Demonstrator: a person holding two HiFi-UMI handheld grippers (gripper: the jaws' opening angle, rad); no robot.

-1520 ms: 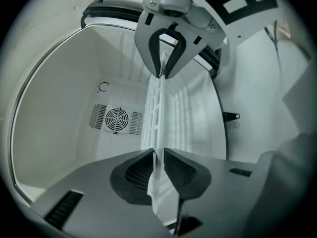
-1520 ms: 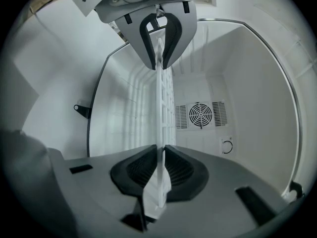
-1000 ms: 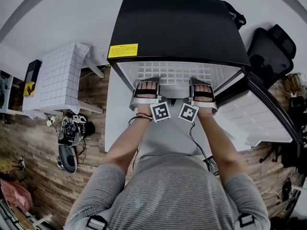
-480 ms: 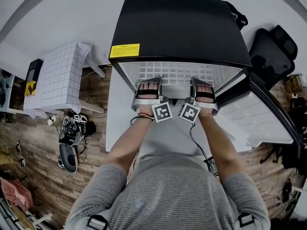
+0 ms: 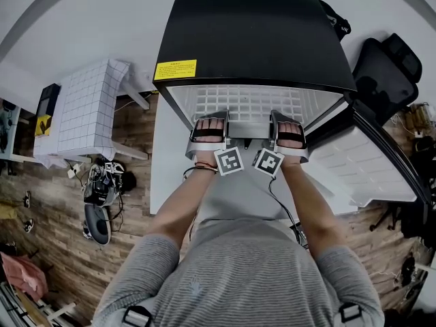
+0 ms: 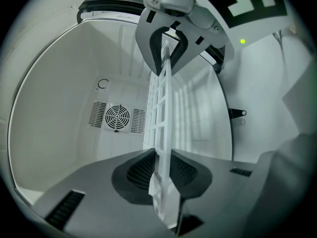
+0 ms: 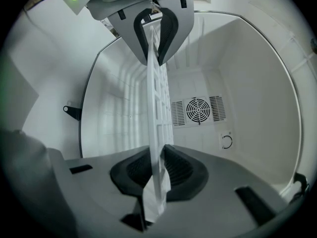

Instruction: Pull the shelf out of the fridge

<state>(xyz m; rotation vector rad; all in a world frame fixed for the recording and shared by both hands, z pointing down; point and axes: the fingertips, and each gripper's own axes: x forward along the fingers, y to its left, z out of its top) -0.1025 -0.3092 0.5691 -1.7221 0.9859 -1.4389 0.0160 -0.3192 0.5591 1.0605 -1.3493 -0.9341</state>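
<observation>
A black-topped fridge [image 5: 255, 39] stands open in front of me. Its white grid shelf [image 5: 248, 103] lies level inside. My left gripper [image 5: 209, 122] and right gripper [image 5: 288, 122] sit side by side at the shelf's front edge. In the left gripper view the shelf [image 6: 159, 118] runs edge-on between the jaws, and the left gripper [image 6: 162, 171] is shut on its front rim. In the right gripper view the right gripper [image 7: 157, 171] is likewise shut on the shelf [image 7: 157, 103]. Each gripper view shows the other gripper clamped further along the same edge.
The fridge door [image 5: 368, 162] hangs open at the right, next to a black chair [image 5: 385, 70]. A white grid-patterned table [image 5: 85, 111] and floor clutter [image 5: 99, 189] are at the left. A round fan vent [image 6: 118, 117] sits in the fridge's back wall.
</observation>
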